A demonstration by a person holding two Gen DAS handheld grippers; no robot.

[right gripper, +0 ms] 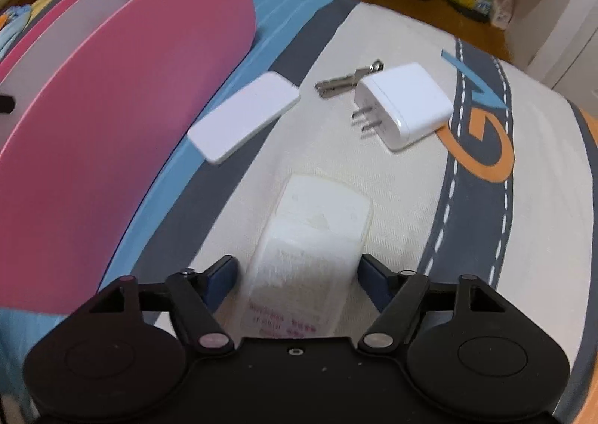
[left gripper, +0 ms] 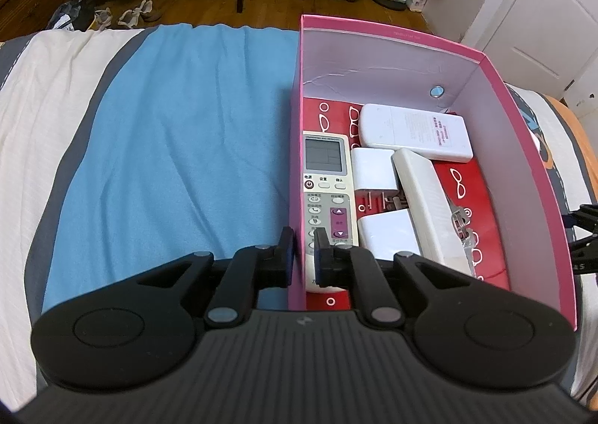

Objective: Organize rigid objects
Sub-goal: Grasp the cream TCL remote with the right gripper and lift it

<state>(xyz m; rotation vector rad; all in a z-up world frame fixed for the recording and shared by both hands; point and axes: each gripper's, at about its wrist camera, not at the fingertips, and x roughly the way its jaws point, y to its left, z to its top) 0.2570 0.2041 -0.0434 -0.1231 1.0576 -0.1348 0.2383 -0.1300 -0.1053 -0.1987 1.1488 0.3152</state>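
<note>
At lower centre of the right wrist view: clear plastic case (right gripper: 310, 248) on the bed (right gripper: 392, 200), long axis running up-frame, between the right gripper (right gripper: 299, 274)'s released fingers, untouched. Left gripper (left gripper: 302, 252) clenched on the pink box (left gripper: 392, 39) wall.

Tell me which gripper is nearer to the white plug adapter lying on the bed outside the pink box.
Right. The right gripper is on the bedspread, just short of the white plug adapter. The left gripper pinches the pink box wall, on its far side.

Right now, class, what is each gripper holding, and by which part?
The left gripper is pinched on the pink box's left wall, near its close end. The right gripper holds nothing; its open jaws straddle a white remote.
</note>
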